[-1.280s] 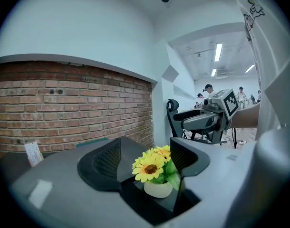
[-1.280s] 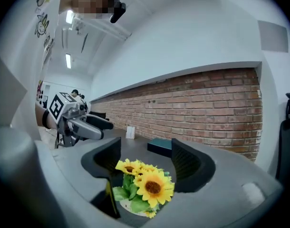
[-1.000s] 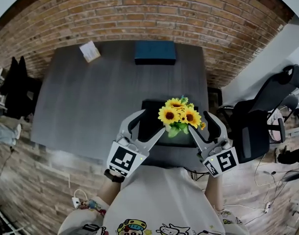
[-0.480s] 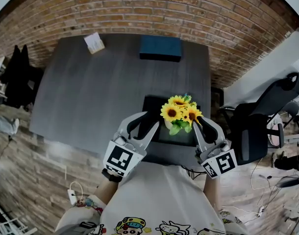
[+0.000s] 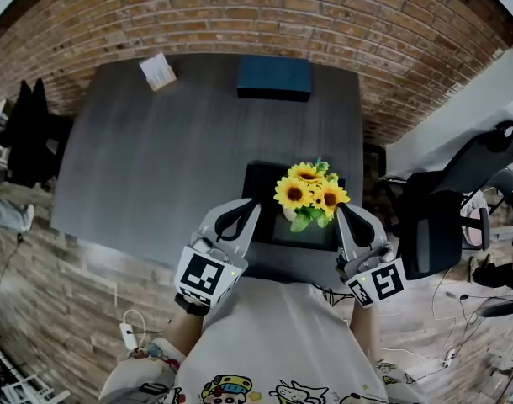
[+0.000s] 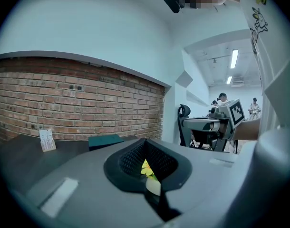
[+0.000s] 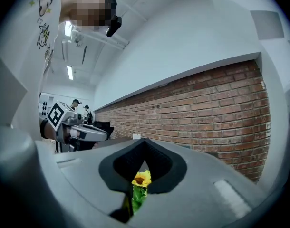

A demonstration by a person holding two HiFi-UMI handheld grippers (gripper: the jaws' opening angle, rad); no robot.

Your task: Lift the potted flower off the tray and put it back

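Observation:
A white pot of yellow sunflowers (image 5: 308,195) stands on a black tray (image 5: 258,183) near the table's front edge. My left gripper (image 5: 253,203) is shut with nothing in it, its tip over the tray's left part beside the flowers. My right gripper (image 5: 341,210) is also shut and empty, close against the right side of the bouquet. In the left gripper view the jaws (image 6: 145,144) meet, and a yellow bloom and the pot (image 6: 153,186) show through the gap behind them. A sunflower (image 7: 140,178) shows the same way behind the right gripper (image 7: 144,141).
A dark teal box (image 5: 273,77) lies at the table's far edge, and a small white card (image 5: 158,71) stands at the far left corner. A black office chair (image 5: 458,194) stands to the right of the table. A brick wall runs behind it.
Both grippers' jaws have gone from spread wide to shut, with nothing taken hold of. The potted flower stays on the tray.

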